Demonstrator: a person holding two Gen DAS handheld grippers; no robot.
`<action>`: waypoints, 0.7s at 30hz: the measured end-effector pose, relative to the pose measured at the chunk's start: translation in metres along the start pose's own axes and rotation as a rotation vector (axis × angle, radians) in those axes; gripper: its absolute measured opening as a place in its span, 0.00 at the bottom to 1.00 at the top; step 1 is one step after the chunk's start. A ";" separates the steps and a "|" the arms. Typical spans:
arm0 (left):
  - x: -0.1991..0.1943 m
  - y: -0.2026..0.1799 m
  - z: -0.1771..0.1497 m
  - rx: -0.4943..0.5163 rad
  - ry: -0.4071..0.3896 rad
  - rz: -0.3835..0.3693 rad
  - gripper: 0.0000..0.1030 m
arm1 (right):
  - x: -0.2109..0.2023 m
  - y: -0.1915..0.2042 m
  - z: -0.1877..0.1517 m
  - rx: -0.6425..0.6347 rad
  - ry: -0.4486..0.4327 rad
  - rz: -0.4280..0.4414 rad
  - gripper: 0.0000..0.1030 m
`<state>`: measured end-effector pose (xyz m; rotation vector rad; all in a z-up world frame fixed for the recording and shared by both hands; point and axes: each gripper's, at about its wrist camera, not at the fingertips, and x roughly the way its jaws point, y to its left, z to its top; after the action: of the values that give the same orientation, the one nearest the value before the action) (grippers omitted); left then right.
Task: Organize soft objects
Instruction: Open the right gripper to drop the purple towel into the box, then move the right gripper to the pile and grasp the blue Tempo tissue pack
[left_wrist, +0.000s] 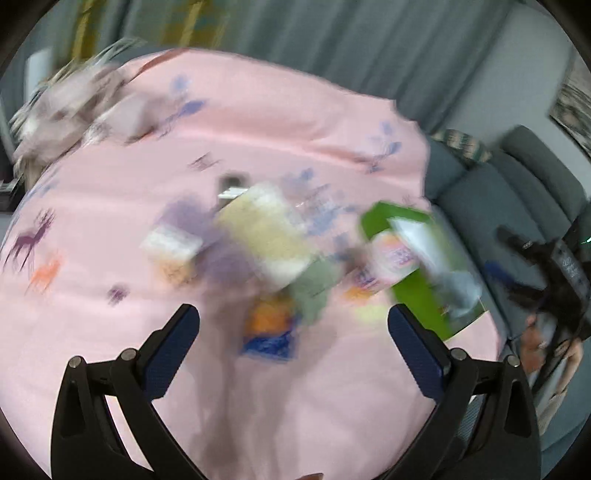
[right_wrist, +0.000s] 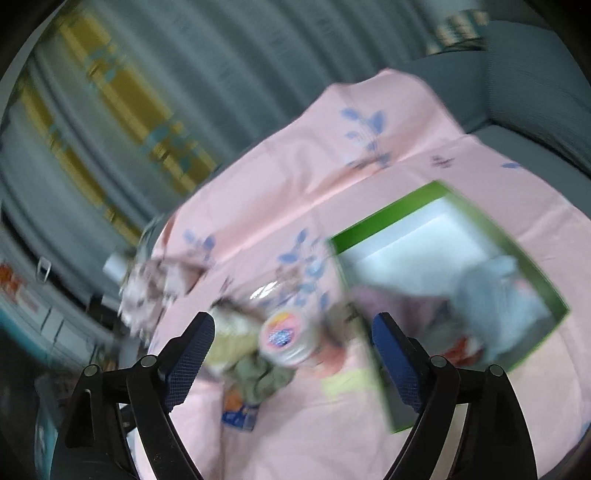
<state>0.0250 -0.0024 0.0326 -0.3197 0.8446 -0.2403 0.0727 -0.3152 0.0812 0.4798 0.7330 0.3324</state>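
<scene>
Hazards, as we read them: both claws — left gripper (left_wrist: 293, 317), right gripper (right_wrist: 293, 325) — released, empty. Olive cloth (right_wrist: 258, 376) lies just ahead between our right fingers; green box (right_wrist: 436, 280) ahead-right. Blurred view — we might clamp the round tub (right_wrist: 288, 339) instead.
</scene>
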 end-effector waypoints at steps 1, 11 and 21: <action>0.000 0.017 -0.010 -0.026 0.021 0.002 0.98 | 0.010 0.010 -0.005 -0.018 0.038 0.023 0.86; 0.027 0.096 -0.055 -0.194 0.034 0.089 0.97 | 0.123 0.083 -0.075 -0.149 0.310 -0.068 0.85; 0.023 0.100 -0.057 -0.129 -0.017 0.249 0.97 | 0.187 0.094 -0.130 -0.213 0.405 -0.174 0.79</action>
<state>0.0043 0.0728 -0.0553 -0.3335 0.8755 0.0488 0.1008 -0.1133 -0.0572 0.1437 1.1121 0.3442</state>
